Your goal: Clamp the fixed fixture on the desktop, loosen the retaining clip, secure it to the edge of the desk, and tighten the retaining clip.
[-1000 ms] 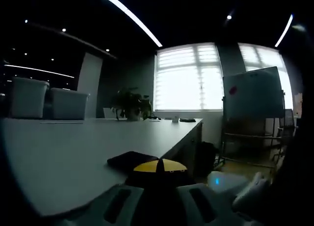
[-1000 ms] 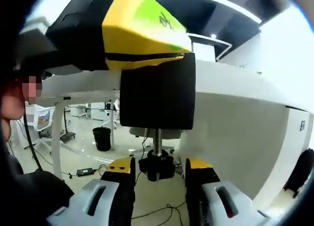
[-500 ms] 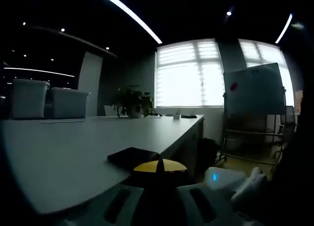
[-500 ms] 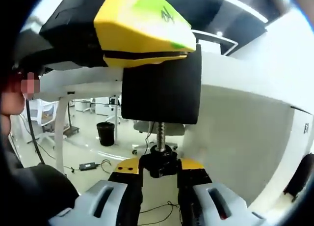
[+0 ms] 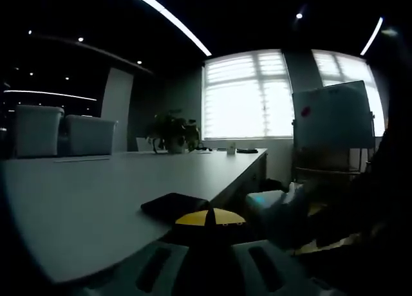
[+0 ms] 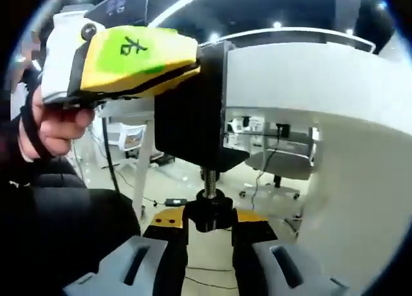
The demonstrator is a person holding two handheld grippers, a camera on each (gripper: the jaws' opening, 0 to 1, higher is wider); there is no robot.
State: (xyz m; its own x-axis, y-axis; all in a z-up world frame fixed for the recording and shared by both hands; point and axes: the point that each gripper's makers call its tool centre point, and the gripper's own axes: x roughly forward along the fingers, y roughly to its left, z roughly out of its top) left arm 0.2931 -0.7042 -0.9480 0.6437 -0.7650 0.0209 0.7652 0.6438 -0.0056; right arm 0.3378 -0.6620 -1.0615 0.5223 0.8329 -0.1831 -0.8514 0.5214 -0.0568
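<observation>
We see the black clamp fixture on the white desk's edge, the screw knob below it, between our right gripper's jaws.

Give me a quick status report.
Right gripper shut on the black screw knob under the clamp fixture. Left gripper holds the fixture at the desk edge. Nothing in the way.

Dim office: bright blinded windows, whiteboard, possibly storage bins, ceiling light strips.

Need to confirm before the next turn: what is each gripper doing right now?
Left gripper: shut on the black clamp fixture at the desk edge.
Right gripper: shut on the screw knob.
</observation>
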